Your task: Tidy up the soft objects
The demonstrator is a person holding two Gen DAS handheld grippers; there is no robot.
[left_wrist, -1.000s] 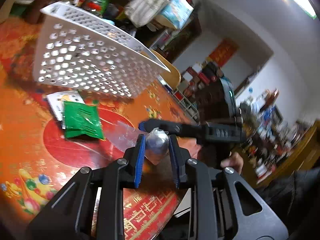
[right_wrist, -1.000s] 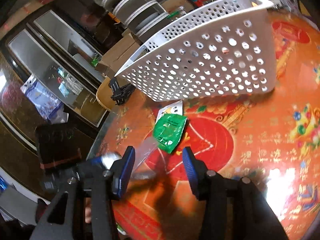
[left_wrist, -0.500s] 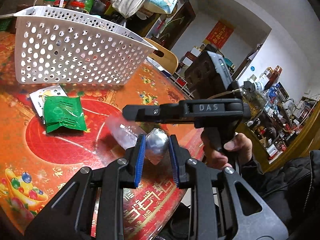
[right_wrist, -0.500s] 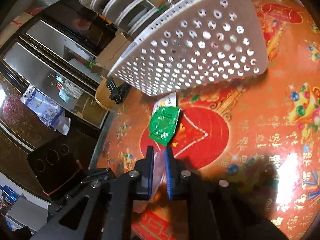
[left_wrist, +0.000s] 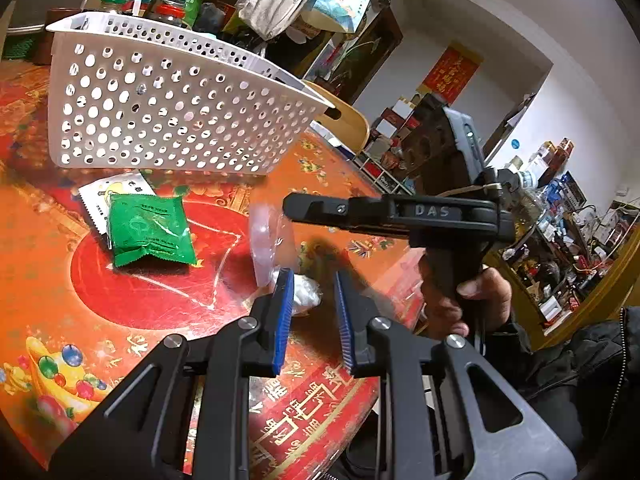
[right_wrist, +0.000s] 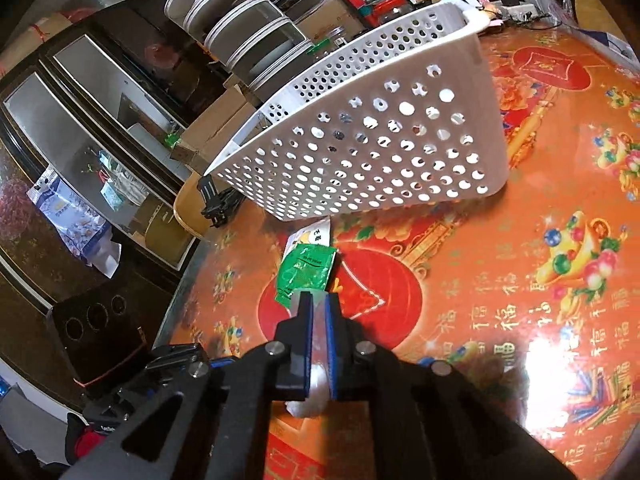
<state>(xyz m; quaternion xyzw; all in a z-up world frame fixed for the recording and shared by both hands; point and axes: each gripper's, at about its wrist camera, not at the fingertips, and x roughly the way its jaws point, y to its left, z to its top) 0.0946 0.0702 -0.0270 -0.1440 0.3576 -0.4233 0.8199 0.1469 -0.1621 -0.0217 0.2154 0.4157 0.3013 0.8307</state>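
Risk, slip: my right gripper (right_wrist: pixel 318 344) grips only a thin fold of the clear plastic bag (left_wrist: pixel 269 240). The film looks slick, so I judge it could slide out between the pads if I lift or swing fast toward the basket.
Risk, snag: the knotted silvery end of the bag (left_wrist: pixel 304 295) sits between my left fingers (left_wrist: pixel 283 320). If I pull the bag away with the right before the left is clear, I think it could catch on a blue pad and tear or get tugged loose.
Risk, collision: both tools are close together over the worktop (left_wrist: pixel 60 272), the right one crossing just ahead of the left. A careless turn could knock them together.
Risk, basket: the white perforated basket (right_wrist: pixel 380 148) is light plastic. Bumping its wall on the way over could shove it.
Left fingers: apart, a clear gap between the blue pads. The knot lies near the left pad, but I cannot tell whether it touches. I am not squeezing it.
Right fingers: pressed nearly together, clamped on the bag's film, which shows as a pale strip between the pads and bulges out white below them.
Bag position: held just above the red disc on the worktop, in front of the basket, not yet inside it.
Other soft items: a green packet (left_wrist: pixel 150 230) lies on a white sachet (left_wrist: pixel 116 189), both flat on the worktop just before the basket wall.
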